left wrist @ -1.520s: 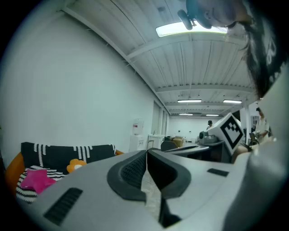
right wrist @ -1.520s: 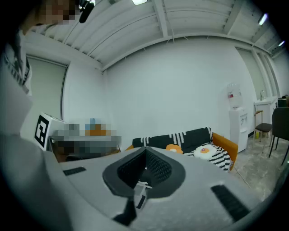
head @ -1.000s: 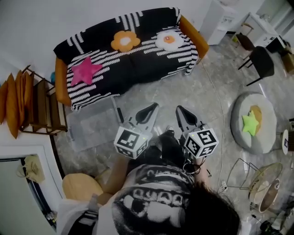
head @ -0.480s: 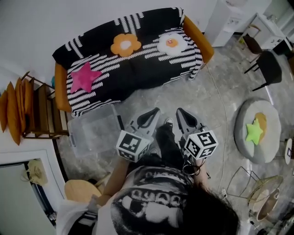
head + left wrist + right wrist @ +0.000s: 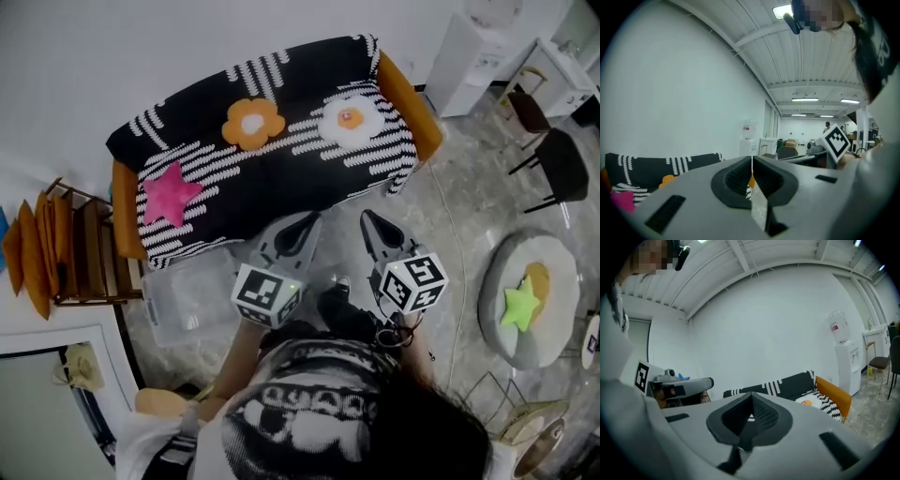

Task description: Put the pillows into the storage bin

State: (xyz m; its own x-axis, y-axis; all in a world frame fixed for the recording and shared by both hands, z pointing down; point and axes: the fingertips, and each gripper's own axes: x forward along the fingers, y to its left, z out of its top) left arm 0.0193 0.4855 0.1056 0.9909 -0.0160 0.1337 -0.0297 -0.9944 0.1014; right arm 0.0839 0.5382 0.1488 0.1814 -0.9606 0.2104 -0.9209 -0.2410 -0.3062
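Note:
Three pillows lie on the black-and-white striped sofa [image 5: 281, 159]: a pink star [image 5: 172, 192], an orange flower [image 5: 252, 123] and a white fried-egg one [image 5: 348, 116]. A clear storage bin [image 5: 187, 300] stands on the floor by the sofa's left front corner. My left gripper [image 5: 309, 222] and right gripper [image 5: 367, 218] hang side by side just short of the sofa's front edge, both shut and empty. In the left gripper view the shut left gripper [image 5: 751, 161] points over the sofa [image 5: 656, 164]. The right gripper [image 5: 751, 397] faces the egg pillow [image 5: 808, 401].
A round grey floor cushion [image 5: 548, 272] at the right carries a green star pillow [image 5: 521, 307]. A wooden rack [image 5: 89, 248] with orange cushions stands left of the sofa. A water dispenser [image 5: 473, 56] and a black chair [image 5: 562, 164] are at the back right.
The person has stepped closer to the sofa, which now sits lower and larger in view. The bin has slid nearer under the left gripper. Both grippers stay shut.

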